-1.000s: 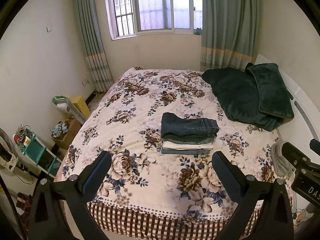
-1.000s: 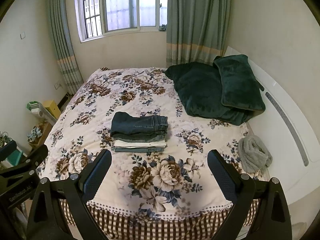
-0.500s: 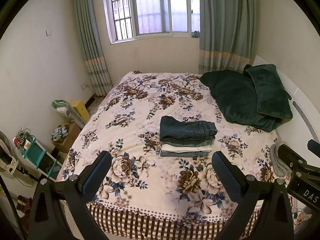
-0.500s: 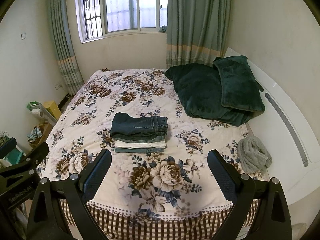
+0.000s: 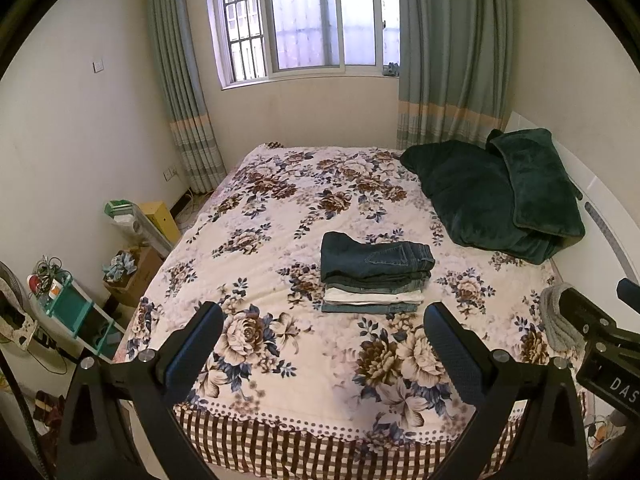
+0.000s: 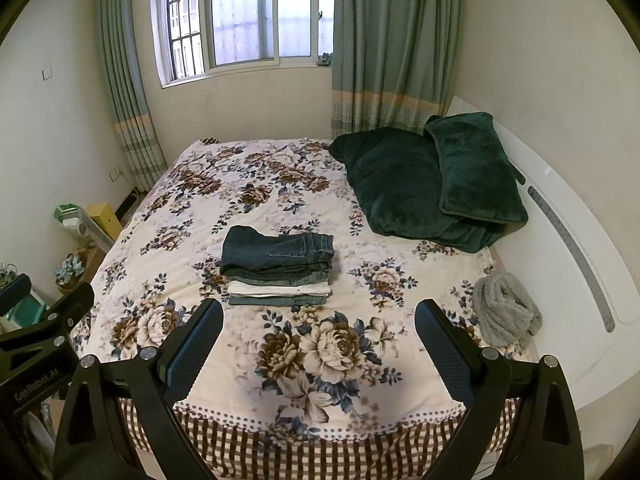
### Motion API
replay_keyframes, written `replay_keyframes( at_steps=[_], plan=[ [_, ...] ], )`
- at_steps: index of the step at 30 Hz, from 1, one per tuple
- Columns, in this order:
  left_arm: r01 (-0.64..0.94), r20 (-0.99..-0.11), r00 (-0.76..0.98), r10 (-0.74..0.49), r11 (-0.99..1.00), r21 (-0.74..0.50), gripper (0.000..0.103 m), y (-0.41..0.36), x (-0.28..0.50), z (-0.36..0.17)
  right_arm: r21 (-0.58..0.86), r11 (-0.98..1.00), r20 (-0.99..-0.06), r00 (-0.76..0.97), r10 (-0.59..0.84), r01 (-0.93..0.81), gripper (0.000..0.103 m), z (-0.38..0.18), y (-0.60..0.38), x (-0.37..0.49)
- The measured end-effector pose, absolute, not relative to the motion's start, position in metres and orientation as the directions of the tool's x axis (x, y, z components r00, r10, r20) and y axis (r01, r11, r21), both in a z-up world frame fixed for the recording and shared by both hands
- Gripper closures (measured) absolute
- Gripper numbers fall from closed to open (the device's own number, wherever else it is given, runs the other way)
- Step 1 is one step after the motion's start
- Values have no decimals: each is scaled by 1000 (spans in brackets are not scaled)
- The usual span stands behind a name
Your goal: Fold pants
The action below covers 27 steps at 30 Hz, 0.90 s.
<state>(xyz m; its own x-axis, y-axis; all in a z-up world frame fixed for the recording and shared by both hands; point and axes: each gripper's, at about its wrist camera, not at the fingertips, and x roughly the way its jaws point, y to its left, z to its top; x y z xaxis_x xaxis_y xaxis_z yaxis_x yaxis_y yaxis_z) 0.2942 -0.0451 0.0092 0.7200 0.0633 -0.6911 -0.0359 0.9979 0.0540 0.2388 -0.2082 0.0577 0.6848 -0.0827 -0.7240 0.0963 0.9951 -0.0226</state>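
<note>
A stack of folded pants lies in the middle of the floral bed, dark blue jeans on top, a white pair and more denim below. It also shows in the right wrist view. My left gripper is open and empty, held in the air near the foot of the bed, well short of the stack. My right gripper is open and empty too, beside the left one. Part of the right gripper shows at the left view's right edge.
Dark green pillows lie at the head of the bed on the right. A rolled grey towel sits near the white headboard. Boxes and a teal shelf stand on the floor at the left. Curtains and a window are at the back.
Both grippers have drawn back and risen slightly, so the bed and stack look a little farther away. The jaws stay open. The stack has not moved.
</note>
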Motion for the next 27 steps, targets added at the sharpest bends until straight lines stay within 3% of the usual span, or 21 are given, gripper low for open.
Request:
replay_keyframes(
  at_steps=[27],
  plan=[
    [-26,-688,723,55,998,53,0,-45,288,15,-14,994,-722,687,-82,104,4,58,-206,237]
  ],
)
